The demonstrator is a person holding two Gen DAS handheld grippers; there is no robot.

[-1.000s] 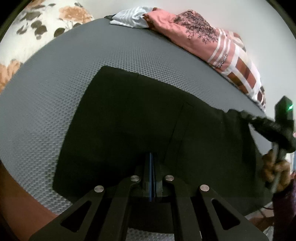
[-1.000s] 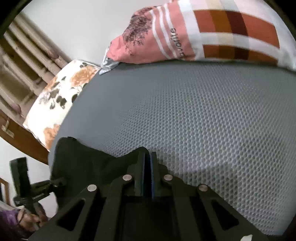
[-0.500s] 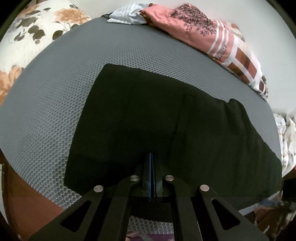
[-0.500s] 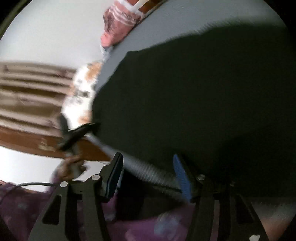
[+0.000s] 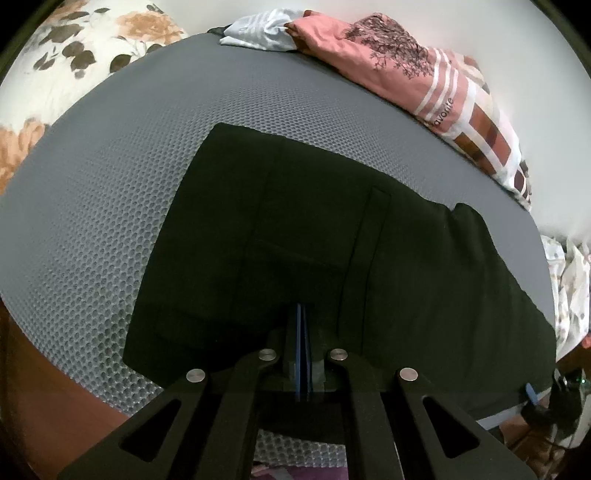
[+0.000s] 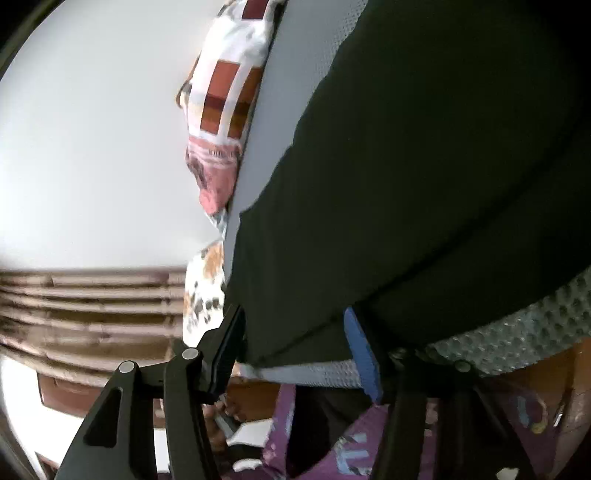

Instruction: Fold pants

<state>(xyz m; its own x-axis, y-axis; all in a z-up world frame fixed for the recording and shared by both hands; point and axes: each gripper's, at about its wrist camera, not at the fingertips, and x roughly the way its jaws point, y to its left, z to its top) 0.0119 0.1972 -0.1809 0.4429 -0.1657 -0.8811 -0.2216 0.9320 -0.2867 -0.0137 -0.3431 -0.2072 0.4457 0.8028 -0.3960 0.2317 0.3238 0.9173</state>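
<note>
Black pants point(image 5: 332, 240) lie flat and spread across the grey mattress point(image 5: 110, 177), one layer folded over another, reaching from the middle to the right edge. My left gripper point(image 5: 302, 317) is shut on the near edge of the pants, blue pads pressed together. In the right wrist view the pants point(image 6: 424, 166) fill the upper right, and my right gripper point(image 6: 295, 328) is open at their hanging edge by the mattress side point(image 6: 517, 339). Its blue-padded fingers point(image 6: 362, 354) stand wide apart and hold nothing.
A pink patterned pillow point(image 5: 424, 74) and a white striped cloth point(image 5: 258, 33) lie along the far edge by the wall. A floral pillow point(image 5: 74, 55) sits at the far left. Floral bedding point(image 5: 569, 280) hangs at the right. Wooden bed frame point(image 5: 44, 387) borders the near side.
My right gripper let go of the pants, opened, and swung down to the near right edge of the bed. The pants' right part now lies flat. My left gripper stayed shut.
</note>
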